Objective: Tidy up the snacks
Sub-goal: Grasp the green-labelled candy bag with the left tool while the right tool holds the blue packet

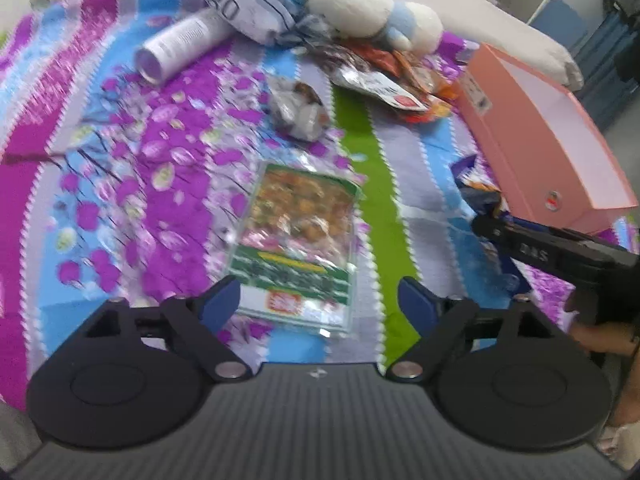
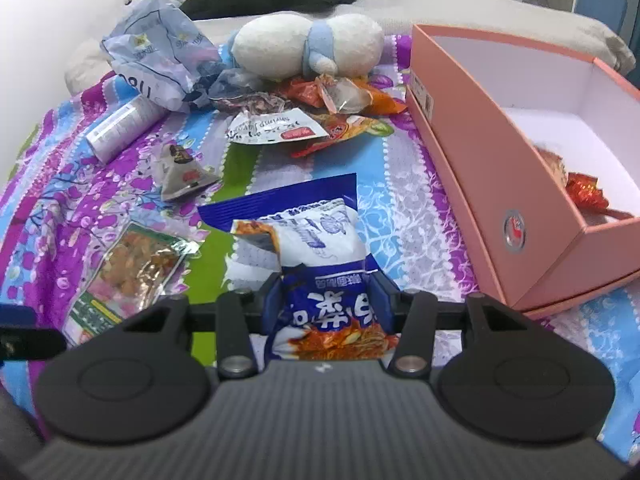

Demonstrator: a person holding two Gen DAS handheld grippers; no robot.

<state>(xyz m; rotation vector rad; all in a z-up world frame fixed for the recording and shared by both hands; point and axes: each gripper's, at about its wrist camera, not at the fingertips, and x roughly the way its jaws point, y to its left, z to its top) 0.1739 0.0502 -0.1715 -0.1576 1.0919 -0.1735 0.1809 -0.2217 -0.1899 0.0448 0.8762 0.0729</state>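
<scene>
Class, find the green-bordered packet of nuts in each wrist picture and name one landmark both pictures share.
Left wrist view: the green-bordered nut packet lies flat at centre, just ahead of the open left gripper, on the floral bedspread.
Right wrist view: the packet lies lower left, left of the blue-and-white snack bag.
Shared landmark: the pink box, to the right in both.

Matt black plastic on the right gripper point(image 2: 328, 300), pads pressing a glossy, crinkled blue-and-white snack bag point(image 2: 320, 248). Beyond it to the right, a pink box point(image 2: 492, 184) of smooth matt cardboard. Ahead of the left gripper point(image 1: 318, 300), a shiny clear-film green packet point(image 1: 296, 240) lies on the soft printed cloth bedspread point(image 1: 120, 184). Farther ahead, a fuzzy plush toy point(image 1: 360, 8).
</scene>
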